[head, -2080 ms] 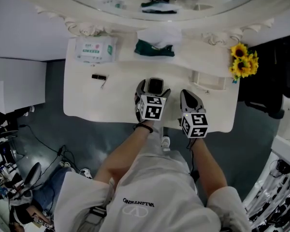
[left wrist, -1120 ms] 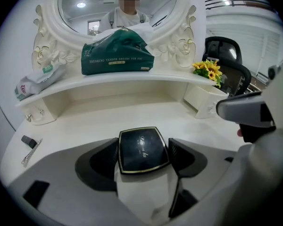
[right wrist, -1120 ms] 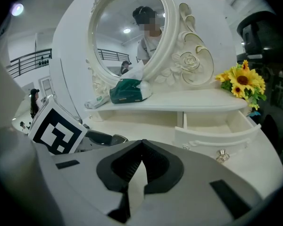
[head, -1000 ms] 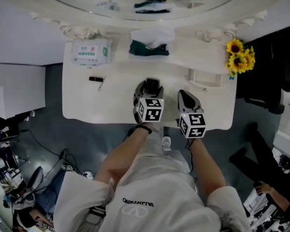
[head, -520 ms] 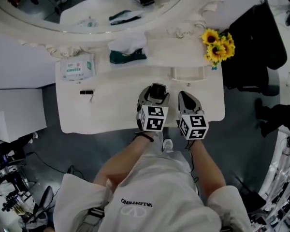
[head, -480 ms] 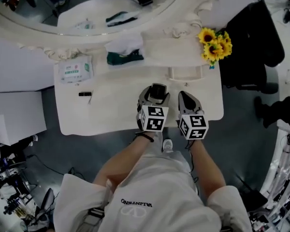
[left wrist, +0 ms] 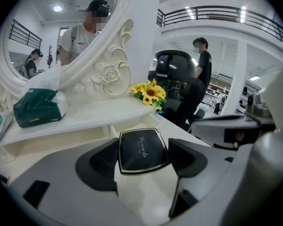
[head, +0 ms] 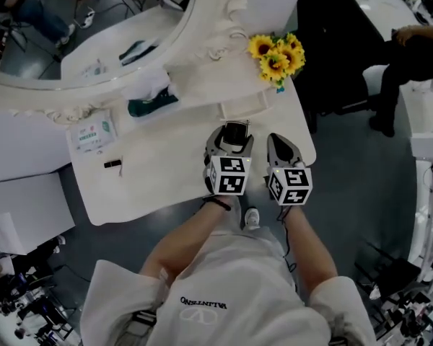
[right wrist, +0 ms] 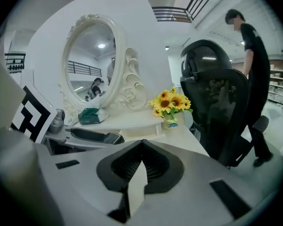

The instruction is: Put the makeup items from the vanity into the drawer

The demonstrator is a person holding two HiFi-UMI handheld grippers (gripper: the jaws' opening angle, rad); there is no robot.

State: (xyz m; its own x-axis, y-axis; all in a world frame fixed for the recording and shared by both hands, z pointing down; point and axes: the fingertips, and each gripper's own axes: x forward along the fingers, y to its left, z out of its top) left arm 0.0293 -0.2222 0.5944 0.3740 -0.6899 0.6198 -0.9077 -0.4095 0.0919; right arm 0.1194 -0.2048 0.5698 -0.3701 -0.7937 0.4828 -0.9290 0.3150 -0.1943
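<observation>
compact in the left gripper, drawer just beyond it

the left gripper (head: 231, 137) is clamped on a flat black compact (left wrist: 142, 149), one jaw on each side edge and the lid facing up; the right gripper (head: 280, 144) hangs just to its right with jaws pressed together on nothing. both are over the near right part of the vanity (head: 159, 175). the small open drawer (head: 243, 109) sits under the raised shelf, straight ahead on the far side of the compact and a touch right, its long side running left to right across the gripper's line, so the left hand is the nearer one and looks set for a short push forward. a small black stick (head: 112, 164) lies on the top well away to the left, probably another item to put away.
</observation>
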